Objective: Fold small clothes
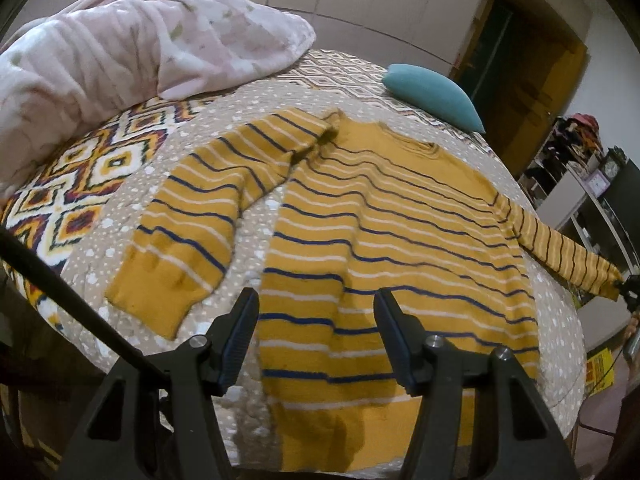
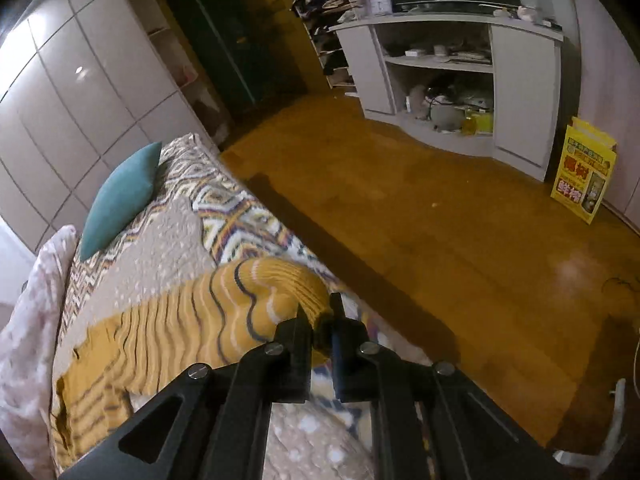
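Left gripper [image 1: 316, 320]: jaws spread wide and holding nothing, hovering over the lower body of the sweater; hem fabric lies straight below and between the two fingers.
Right gripper [image 2: 320, 320]: jaws pressed together, pinching the cuff end of one sleeve [image 2: 292, 284], which bunches in waves just ahead of the fingertips.
Sweater [image 1: 380, 232]: mustard yellow with navy and white stripes, spread flat on the bed, directly ahead of the left claw; neckline at the far end.
Near sleeve [image 1: 192, 220]: lies flat to the left of the left claw, angled outward from the shoulder, cuff nearest.
Far sleeve [image 1: 560, 252]: stretched out to the right of the left claw, lifted off the bed edge.
Bedspread [image 1: 224, 128]: beige with white dots, under the sweater; a diamond-patterned cover shows beyond it.
Blanket [image 1: 132, 44]: pale pink, heaped far left of the left claw.
Cushion [image 1: 432, 96]: teal, beyond the neckline, far right.
Shelf unit [image 2: 440, 72]: white, cluttered, across the wooden floor, far ahead of the right claw.
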A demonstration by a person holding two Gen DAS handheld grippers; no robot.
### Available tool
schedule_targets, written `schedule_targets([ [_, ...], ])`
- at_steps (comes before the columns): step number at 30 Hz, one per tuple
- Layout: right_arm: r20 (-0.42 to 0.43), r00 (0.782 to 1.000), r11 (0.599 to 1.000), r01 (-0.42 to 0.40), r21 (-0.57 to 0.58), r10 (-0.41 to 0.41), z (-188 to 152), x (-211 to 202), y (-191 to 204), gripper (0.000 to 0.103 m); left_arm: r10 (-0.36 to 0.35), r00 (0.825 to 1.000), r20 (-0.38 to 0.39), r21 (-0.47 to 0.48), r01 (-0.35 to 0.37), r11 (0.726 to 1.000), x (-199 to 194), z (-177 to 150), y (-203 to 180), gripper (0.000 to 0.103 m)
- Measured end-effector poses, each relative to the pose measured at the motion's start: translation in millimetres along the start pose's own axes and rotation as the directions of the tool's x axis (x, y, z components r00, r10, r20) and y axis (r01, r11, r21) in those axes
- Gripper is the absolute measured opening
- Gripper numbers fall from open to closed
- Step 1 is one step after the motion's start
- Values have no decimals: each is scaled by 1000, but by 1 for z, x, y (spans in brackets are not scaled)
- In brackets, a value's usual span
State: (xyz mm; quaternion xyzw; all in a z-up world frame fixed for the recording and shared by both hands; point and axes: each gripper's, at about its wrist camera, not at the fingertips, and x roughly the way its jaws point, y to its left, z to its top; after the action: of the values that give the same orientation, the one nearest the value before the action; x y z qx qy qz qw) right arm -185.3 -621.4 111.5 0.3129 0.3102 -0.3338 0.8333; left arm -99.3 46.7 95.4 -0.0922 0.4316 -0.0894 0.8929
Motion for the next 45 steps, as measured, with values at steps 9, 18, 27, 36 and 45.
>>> schedule_targets([
  [9, -154, 954, 905, -295, -307, 259, -45, -15, 203, 8, 1, 999, 50, -79, 3, 997, -15, -2, 39, 59],
  [18, -452, 807, 664, -578, -474, 379, -194, 11, 438, 8, 78, 989, 124, -159, -58, 986, -43, -13, 100, 60],
  [27, -539, 803, 619, -563, -548, 253, -290, 66, 533, 10, 155, 977, 149, -226, -119, 967, -52, -22, 151, 60],
  [36, -611, 721, 517, -678, -523, 328, -325, 33, 572, 34, 171, 972, 160, -343, -107, 933, -63, -26, 184, 60],
  [45, -740, 604, 282, -795, -537, 295, -403, -39, 535, 39, 232, 955, 186, -437, -131, 890, -83, -33, 213, 65],
])
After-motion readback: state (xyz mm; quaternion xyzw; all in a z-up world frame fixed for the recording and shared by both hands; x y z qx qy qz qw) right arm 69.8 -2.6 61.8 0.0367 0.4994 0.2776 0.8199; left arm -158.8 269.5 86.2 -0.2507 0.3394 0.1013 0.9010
